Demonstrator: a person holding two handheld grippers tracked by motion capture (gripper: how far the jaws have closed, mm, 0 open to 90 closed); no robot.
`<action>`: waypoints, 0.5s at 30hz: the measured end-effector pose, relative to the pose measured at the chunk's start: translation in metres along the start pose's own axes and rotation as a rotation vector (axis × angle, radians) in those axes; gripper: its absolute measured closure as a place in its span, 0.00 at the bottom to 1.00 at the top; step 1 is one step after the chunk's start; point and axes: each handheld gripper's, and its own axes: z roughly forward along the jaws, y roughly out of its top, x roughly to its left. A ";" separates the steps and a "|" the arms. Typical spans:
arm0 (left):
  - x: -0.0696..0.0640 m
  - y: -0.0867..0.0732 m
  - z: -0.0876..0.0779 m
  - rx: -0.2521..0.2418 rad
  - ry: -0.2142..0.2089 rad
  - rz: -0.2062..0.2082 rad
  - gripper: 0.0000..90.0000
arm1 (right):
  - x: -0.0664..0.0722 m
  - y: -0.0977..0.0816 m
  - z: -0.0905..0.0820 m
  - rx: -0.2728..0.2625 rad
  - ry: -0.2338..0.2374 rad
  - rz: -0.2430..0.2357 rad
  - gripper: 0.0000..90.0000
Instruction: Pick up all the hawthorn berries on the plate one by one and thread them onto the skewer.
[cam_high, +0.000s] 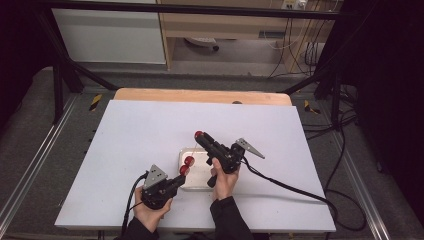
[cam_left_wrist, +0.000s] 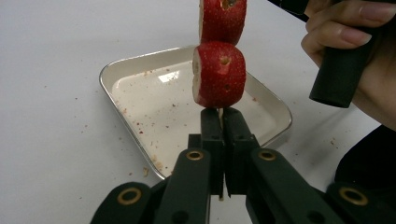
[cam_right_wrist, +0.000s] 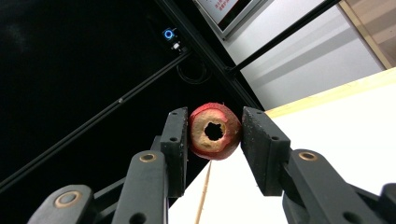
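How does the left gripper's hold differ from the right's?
The left gripper is shut on the thin skewer, below two red fruit pieces; the right gripper is shut on a single red fruit piece. The left's jaws sit nearly together; the right's stand wide around the fruit. The left is over the tray; the right is beyond it, raised. Both are shut.

Two red fruits (cam_left_wrist: 219, 74) skewered above tray (cam_left_wrist: 135, 93)

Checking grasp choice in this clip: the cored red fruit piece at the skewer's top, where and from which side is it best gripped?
Across its rounded red sides, the jaws straddling the cored hole, as the right gripper does on the top fruit piece. The skewer runs through the core, so pads must stay clear of that axis.
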 end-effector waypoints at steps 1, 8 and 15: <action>0.000 0.000 0.000 0.000 0.000 0.000 0.98 | 0.000 0.000 0.000 0.001 0.000 0.000 0.69; 0.000 0.001 0.000 -0.011 0.005 -0.007 0.98 | 0.000 -0.003 0.000 0.007 0.002 0.000 0.69; -0.002 0.006 0.003 -0.021 0.005 -0.032 0.98 | 0.000 -0.010 0.000 0.019 0.008 0.007 0.70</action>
